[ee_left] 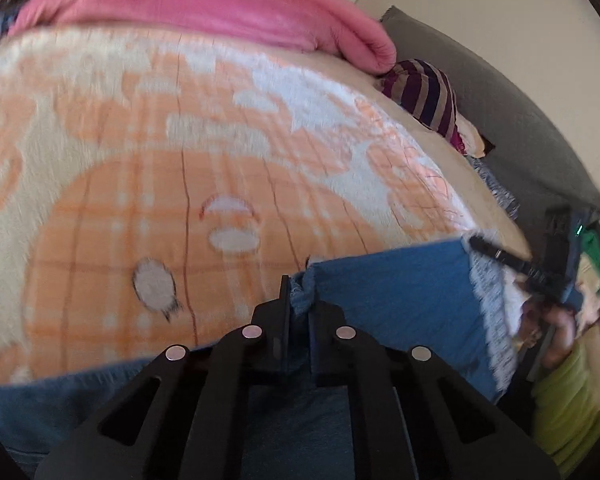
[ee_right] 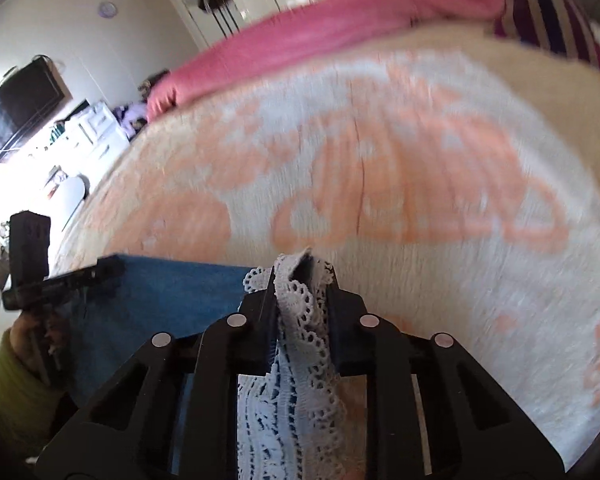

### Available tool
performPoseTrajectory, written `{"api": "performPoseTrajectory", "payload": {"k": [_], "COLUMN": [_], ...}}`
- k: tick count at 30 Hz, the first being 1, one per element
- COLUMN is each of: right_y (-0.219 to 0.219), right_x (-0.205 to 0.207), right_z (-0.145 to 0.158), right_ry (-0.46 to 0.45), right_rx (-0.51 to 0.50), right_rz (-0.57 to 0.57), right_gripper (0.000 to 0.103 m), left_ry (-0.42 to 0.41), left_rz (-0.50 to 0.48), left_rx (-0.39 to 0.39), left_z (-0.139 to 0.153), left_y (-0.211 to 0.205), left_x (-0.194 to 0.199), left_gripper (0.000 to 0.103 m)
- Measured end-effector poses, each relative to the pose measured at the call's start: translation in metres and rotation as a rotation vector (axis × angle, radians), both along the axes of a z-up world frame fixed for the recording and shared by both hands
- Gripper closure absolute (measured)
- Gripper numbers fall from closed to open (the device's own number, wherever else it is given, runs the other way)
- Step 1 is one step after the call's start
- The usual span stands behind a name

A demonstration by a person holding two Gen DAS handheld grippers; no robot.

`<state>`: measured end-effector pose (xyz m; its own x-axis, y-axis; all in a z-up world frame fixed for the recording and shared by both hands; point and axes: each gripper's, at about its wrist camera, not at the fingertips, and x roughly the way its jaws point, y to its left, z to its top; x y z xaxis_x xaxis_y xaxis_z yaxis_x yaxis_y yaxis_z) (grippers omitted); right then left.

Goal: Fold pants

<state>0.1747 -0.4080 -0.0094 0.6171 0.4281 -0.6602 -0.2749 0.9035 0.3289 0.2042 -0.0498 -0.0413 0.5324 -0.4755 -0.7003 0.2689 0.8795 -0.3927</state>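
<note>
The pants (ee_left: 396, 296) are blue denim with a white lace trim (ee_right: 300, 320) along one edge. My left gripper (ee_left: 300, 300) is shut on a bunched denim edge and holds it above the bed. My right gripper (ee_right: 300, 276) is shut on the lace-trimmed corner of the same stretched edge. The denim (ee_right: 168, 296) spans between the two grippers. In the left wrist view the right gripper (ee_left: 480, 246) pinches the far corner. In the right wrist view the left gripper (ee_right: 112, 268) pinches the other corner. Both views are motion-blurred.
The bed is covered by an orange and cream patterned blanket (ee_left: 180, 160). A rolled pink blanket (ee_left: 220, 12) lies along its far side, next to a striped purple cushion (ee_left: 424, 92). A grey headboard (ee_left: 520, 128) stands at the right. A TV (ee_right: 20, 108) hangs on the wall.
</note>
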Motion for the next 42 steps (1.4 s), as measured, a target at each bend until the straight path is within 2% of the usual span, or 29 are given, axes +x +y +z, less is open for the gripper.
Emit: {"api": "performPoseTrajectory", "payload": {"k": [3,5,7,9,11,14,16,18,20,22,24,26,29,33,37,39,42], "right_y": [0.011,0.023,0.030,0.032,0.027,0.020,0.016,0.004,-0.006,-0.017,-0.021,-0.024,-0.027,-0.025,-0.024,-0.021,-0.013], "right_x": [0.021,0.036,0.039,0.037,0.036,0.028,0.017,-0.001,-0.015,-0.036,-0.057,-0.085,-0.119,-0.128,-0.122,-0.118,-0.117], "right_z": [-0.006,-0.025,-0.036,-0.037,-0.037,-0.035,-0.026,-0.012,-0.002,0.005,0.004,-0.002,-0.006,-0.010,-0.022,-0.028,-0.032], "right_ry": [0.024,0.085,0.084,0.066,0.054,0.018,-0.022,-0.052,-0.066,-0.044,-0.003,0.045,0.097,0.153,0.214,0.228,0.242], "right_rx": [-0.111,-0.227,-0.303,-0.330,-0.327,-0.318,-0.320,-0.267,-0.208,-0.149,-0.113,-0.077,-0.051,-0.129,-0.111,-0.092,-0.085], "right_rz": [-0.009,-0.003,0.010,0.014,-0.014,-0.050,-0.094,-0.136,-0.165,-0.193,-0.199,-0.166,-0.144,-0.120,-0.094,-0.076,-0.038], "right_gripper": [0.090,0.088,0.086,0.085,0.072,0.062,0.047,0.045,0.036,0.034,0.034,0.034,0.034,0.034,0.034,0.038,0.057], "left_ry": [-0.001,0.008,0.014,0.014,0.015,0.019,0.014,0.007,-0.016,-0.044,-0.066,-0.078,-0.073,-0.082,-0.087,-0.067,-0.043], "left_rz": [0.013,0.025,0.030,0.033,0.043,0.051,0.060,0.075,0.089,0.087,0.074,0.068,0.053,0.042,0.069,0.083,0.080], "left_rx": [0.033,0.068,0.114,0.142,0.118,0.079,0.087,0.089,0.077,0.088,0.126,0.157,0.163,0.246,0.302,0.309,0.351], "left_z": [0.000,-0.008,-0.020,-0.029,-0.032,-0.030,-0.027,-0.021,-0.012,-0.005,0.001,0.004,0.006,0.005,0.004,-0.001,-0.009], "left_y": [-0.005,-0.009,-0.016,-0.017,-0.012,-0.006,-0.004,-0.001,0.007,0.012,0.017,0.022,0.030,0.036,0.044,0.048,0.047], "left_x": [0.010,0.016,0.020,0.020,0.021,0.020,0.014,0.006,-0.013,-0.033,-0.056,-0.076,-0.105,-0.130,-0.147,-0.150,-0.153], "left_gripper": [0.097,0.097,0.097,0.092,0.092,0.088,0.083,0.067,0.063,0.062,0.053,0.052,0.051,0.047,0.045,0.038,0.038]}}
